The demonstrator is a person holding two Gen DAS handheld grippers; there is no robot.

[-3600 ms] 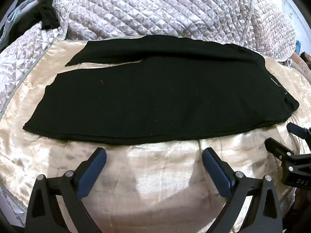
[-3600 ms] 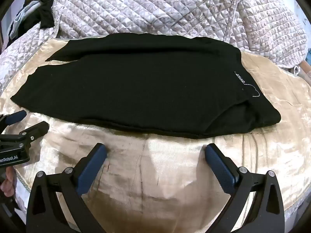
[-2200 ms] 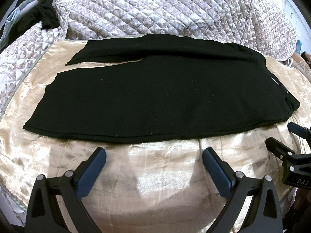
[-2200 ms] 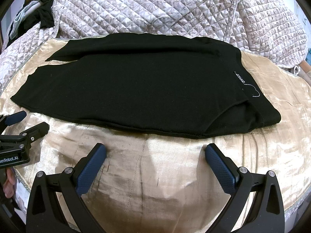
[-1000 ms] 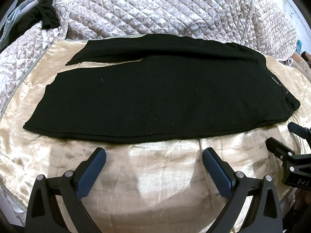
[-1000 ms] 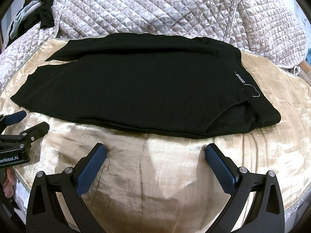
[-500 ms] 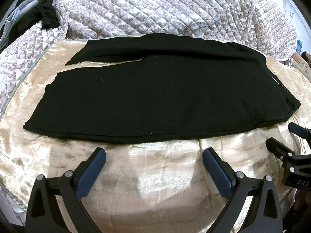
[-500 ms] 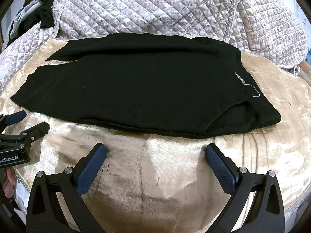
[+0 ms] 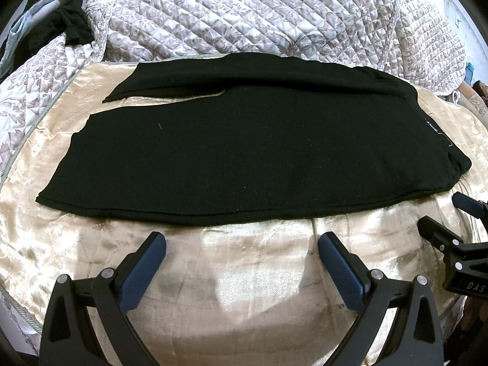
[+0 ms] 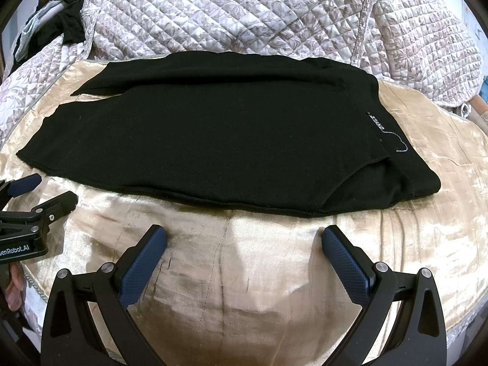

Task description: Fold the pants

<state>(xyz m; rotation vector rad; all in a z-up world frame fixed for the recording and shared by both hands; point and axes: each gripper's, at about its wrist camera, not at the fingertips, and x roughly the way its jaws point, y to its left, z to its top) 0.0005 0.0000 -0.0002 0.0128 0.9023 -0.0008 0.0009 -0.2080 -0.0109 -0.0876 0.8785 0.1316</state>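
Black pants (image 9: 244, 152) lie flat on a gold satin cover (image 9: 238, 299), one leg folded over the other, hems to the left and waistband with a small label (image 10: 375, 123) to the right; they also show in the right wrist view (image 10: 213, 140). My left gripper (image 9: 241, 250) is open and empty, just short of the pants' near edge. My right gripper (image 10: 242, 242) is open and empty, near the waist end. Each gripper shows at the edge of the other's view: the right one (image 9: 448, 216) and the left one (image 10: 42, 192).
A quilted floral bedspread (image 9: 259, 18) is heaped behind the pants. Dark clothes (image 9: 70, 27) hang at the far left. The gold cover (image 10: 433, 158) extends to the right of the waistband.
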